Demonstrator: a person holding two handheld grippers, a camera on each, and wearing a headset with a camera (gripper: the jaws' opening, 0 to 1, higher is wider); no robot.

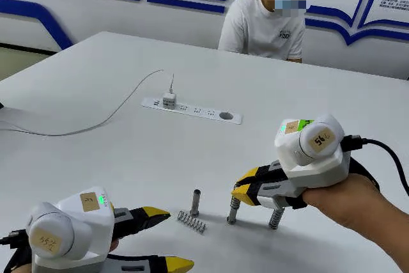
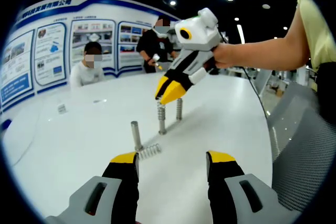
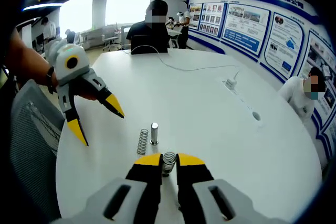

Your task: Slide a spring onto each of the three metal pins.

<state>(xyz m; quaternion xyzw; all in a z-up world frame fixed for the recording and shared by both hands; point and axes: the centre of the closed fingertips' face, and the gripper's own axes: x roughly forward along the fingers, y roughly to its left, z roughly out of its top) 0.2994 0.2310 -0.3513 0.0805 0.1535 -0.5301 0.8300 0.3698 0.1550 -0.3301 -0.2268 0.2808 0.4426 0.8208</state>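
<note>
Spring (image 3: 168,163) pinched between right gripper (image 1: 239,190) fingers, sitting on upper part of middle pin (image 1: 233,214) — risk: an off-axis push binds the coil or tips the pin. Right pin (image 1: 276,217) carries its spring. Loose spring (image 1: 192,222) lies on table (image 1: 128,158) beside bare left pin (image 1: 195,201); left gripper (image 1: 179,238) fingers spread, near — a bump could roll it away.

Three metal pins (image 1: 195,201) stand on the table (image 1: 128,171). Three springs (image 1: 192,221): one loose, two on pins. One power strip (image 1: 192,110), one plug (image 1: 169,100), one cable (image 1: 102,123).
</note>
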